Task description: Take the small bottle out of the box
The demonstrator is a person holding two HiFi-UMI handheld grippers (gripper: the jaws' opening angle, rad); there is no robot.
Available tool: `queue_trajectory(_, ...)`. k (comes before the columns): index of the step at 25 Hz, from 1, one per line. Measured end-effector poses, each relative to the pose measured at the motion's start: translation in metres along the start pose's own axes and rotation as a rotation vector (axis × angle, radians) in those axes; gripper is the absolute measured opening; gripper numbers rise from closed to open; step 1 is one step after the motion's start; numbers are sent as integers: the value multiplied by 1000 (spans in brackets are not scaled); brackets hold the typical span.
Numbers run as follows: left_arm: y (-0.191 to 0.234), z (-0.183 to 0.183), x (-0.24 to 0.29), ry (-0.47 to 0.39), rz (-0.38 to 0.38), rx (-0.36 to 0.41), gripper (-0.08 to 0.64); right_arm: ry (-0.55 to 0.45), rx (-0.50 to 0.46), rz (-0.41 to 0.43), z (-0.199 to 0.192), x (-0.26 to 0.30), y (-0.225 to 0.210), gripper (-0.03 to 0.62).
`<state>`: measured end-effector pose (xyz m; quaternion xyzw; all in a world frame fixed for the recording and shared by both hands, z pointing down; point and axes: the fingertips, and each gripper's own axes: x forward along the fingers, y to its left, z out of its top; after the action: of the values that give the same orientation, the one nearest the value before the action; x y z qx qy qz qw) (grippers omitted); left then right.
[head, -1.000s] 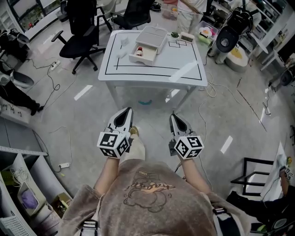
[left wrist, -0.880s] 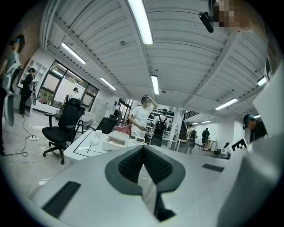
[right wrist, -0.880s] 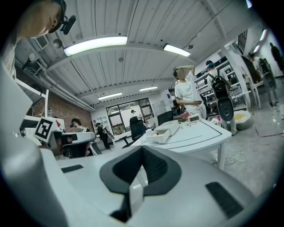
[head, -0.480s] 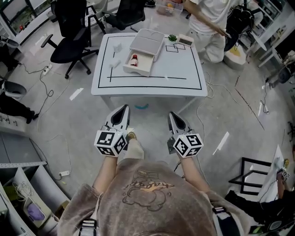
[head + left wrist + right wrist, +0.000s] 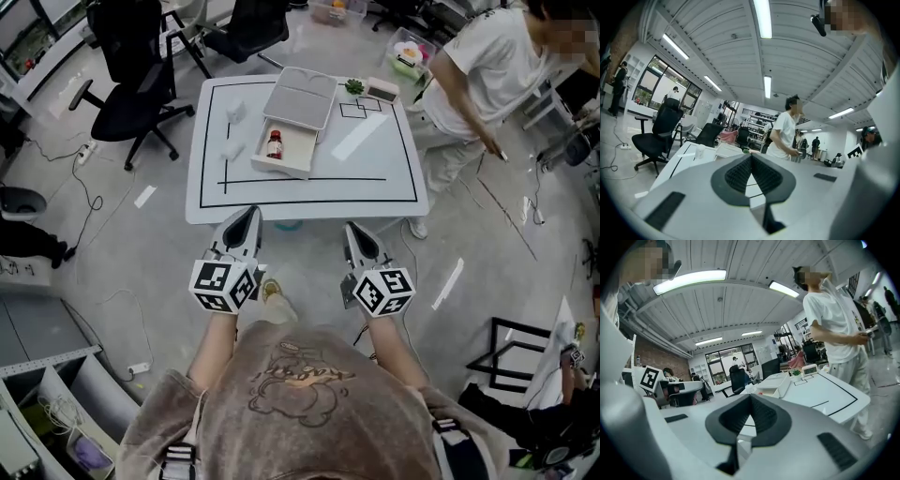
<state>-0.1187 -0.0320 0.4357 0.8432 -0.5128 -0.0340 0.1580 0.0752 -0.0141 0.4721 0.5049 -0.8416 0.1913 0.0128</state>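
Both my left claw [image 5: 249, 217] and right claw [image 5: 354, 232] are pressed together, empty. At twelve o'clock the small bottle [image 5: 275, 145] sits in the box [image 5: 281, 170], its label too small to read.

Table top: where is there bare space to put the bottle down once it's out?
The table's right half is bare, from the box to the right edge. The front strip is bare too. Crowded: two white bits left of the box, plant and clock at the back.
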Motion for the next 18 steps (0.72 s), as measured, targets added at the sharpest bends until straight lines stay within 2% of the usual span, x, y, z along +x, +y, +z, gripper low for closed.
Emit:
queue_trajectory(8,37,20,40,9,-51,18,8,-22,-6,-49,19,46,-5,-3)
queue_trajectory(18,48,25,58,4,-66,3,8,-25,-18,-64,29,65,-12,-3)
